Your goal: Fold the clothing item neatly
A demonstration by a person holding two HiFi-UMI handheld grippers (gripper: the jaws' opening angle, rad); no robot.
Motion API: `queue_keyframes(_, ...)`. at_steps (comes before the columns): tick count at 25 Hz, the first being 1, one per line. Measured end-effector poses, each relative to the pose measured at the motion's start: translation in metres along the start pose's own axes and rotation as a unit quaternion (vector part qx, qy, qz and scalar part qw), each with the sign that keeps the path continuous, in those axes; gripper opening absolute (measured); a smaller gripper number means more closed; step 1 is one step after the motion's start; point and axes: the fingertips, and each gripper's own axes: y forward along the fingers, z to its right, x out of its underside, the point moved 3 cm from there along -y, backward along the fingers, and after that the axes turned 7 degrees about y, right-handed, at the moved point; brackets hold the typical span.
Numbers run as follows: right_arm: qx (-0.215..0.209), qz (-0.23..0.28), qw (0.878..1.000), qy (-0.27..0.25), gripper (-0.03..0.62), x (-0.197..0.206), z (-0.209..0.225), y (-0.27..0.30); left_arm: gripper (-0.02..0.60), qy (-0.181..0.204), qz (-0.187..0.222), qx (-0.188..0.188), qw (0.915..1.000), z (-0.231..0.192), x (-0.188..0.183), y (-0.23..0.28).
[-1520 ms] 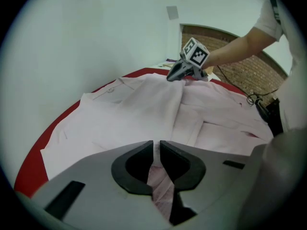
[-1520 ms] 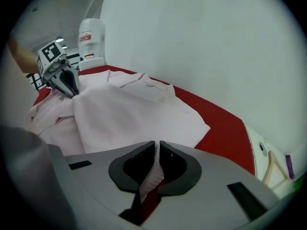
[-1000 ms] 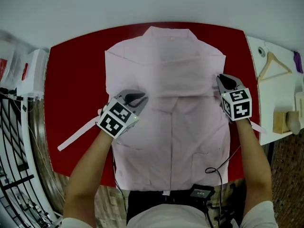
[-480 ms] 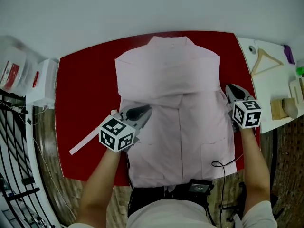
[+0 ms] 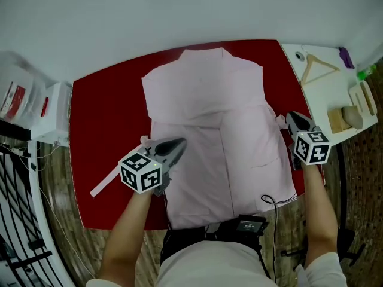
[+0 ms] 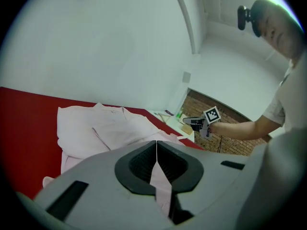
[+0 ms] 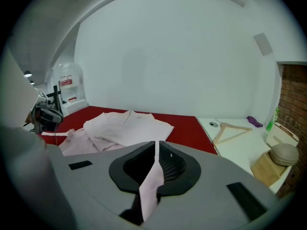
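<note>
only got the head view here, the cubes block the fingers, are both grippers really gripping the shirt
Observer: In the left gripper view the left gripper has just closed its fingers further, and they pinch a strip of the pink shirt.
Operator: and the right one
Observer: The right gripper view shows the right gripper shut too, with a fold of the shirt's cloth hanging between its fingers.

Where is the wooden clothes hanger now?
In the head view, the light wooden clothes hanger lies at upper right on the white side table, right of the red table.
</note>
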Motion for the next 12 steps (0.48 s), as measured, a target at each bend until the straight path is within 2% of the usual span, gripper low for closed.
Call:
queue_keyframes(6,0.006,-0.002,1.000,-0.004,0.035,0.011,0.008,-0.027,0.009,0.001,0.016,-0.007,0.9998,0.023,0.000,-0.006)
queue_keyframes(12,0.008,-0.020,1.000,0.018,0.037,0.033,0.044,-0.052,0.009,-0.013,0.034,0.003,0.9993,0.063,-0.004,0.002)
